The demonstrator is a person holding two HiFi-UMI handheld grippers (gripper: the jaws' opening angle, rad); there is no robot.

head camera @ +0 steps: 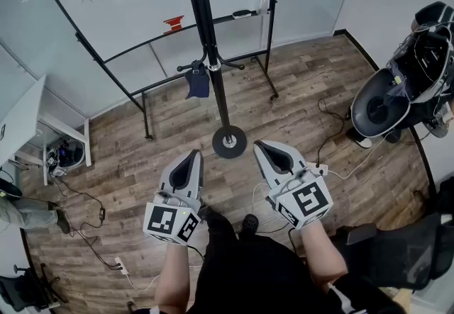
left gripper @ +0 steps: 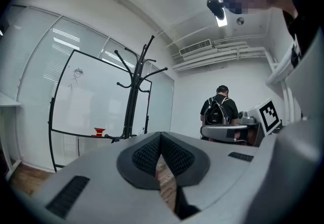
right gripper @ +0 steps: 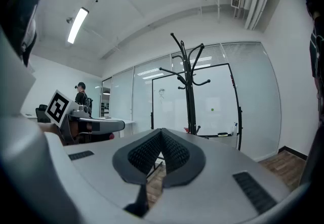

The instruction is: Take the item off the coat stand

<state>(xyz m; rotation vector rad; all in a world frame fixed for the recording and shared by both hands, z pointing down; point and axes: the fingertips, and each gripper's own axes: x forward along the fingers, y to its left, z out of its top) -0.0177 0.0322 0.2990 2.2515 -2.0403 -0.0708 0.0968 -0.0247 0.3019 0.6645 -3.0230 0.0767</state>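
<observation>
A black coat stand [head camera: 211,50] rises from a round base [head camera: 229,141] on the wood floor ahead of me. A dark blue item [head camera: 198,83] hangs from one of its low hooks. My left gripper [head camera: 193,155] and right gripper [head camera: 264,146] are held side by side near my body, short of the base, both shut with nothing between the pads. The stand [left gripper: 134,96] shows beyond my left gripper [left gripper: 161,139] in the left gripper view. In the right gripper view it [right gripper: 188,81] stands past my right gripper [right gripper: 162,134]. The hanging item is not clear in either gripper view.
A whiteboard [head camera: 142,8] on a black frame stands just behind the stand, with a red object [head camera: 174,23] on its tray. An office chair with a backpack [head camera: 397,100] is at the right, a white table [head camera: 28,121] at the left. Cables lie on the floor. A person [left gripper: 218,109] stands far off.
</observation>
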